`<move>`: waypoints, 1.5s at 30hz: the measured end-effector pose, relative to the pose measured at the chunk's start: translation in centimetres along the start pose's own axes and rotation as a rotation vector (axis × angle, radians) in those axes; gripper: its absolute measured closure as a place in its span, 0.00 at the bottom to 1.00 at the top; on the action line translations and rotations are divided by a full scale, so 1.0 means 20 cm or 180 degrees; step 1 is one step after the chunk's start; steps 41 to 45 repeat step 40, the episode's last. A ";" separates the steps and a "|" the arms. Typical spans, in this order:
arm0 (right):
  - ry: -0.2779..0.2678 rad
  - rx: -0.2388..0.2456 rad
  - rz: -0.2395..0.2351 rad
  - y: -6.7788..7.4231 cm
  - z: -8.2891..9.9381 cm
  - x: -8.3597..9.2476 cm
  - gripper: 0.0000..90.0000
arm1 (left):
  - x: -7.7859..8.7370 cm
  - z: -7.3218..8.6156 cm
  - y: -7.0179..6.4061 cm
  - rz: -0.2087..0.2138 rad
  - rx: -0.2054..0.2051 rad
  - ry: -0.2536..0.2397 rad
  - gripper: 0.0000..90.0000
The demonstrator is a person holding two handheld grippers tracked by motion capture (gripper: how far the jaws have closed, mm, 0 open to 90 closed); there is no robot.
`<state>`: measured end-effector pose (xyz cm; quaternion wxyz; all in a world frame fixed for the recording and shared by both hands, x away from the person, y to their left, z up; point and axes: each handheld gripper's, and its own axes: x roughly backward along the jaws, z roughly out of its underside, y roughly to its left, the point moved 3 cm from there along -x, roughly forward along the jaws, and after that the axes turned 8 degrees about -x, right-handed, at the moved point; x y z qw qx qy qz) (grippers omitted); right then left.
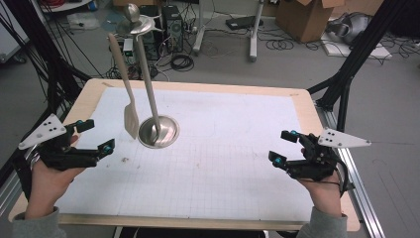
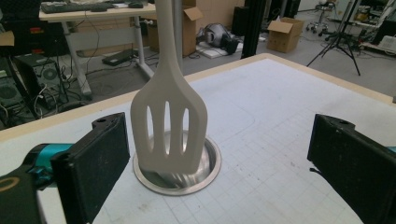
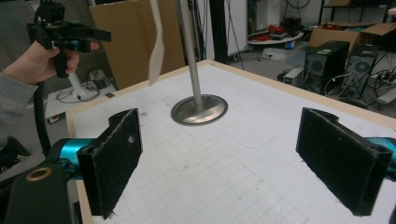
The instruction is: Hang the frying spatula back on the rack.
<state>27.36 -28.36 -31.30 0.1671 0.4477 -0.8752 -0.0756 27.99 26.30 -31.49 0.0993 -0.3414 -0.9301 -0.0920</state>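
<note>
A metal stand with a round base [image 1: 158, 132] and a tall pole [image 1: 147, 79] rises from the white gridded mat [image 1: 223, 163]. A beige slotted spatula [image 1: 131, 119] hangs from a hook at its top, the blade just above the mat, left of the base. My left gripper [image 1: 98, 135] is open, left of the spatula and apart from it. In the left gripper view the spatula [image 2: 169, 126] hangs between the open jaws, ahead of them, with the base [image 2: 205, 179] behind it. My right gripper [image 1: 281, 147] is open at the mat's right side, holding nothing.
The right gripper view shows the stand base [image 3: 199, 109], the hanging spatula [image 3: 156, 51] and the other hand with its gripper [image 3: 70, 37] farther off. The wooden table edge [image 1: 307, 106] frames the mat. Black frame legs, cables and cardboard boxes [image 1: 309, 17] stand on the floor beyond.
</note>
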 end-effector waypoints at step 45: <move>-0.0279 -0.0086 0.0321 -0.08 0.02 0.07 0.15 | 0.07 0.10 0.14 -0.0310 0.0156 0.0078 0.07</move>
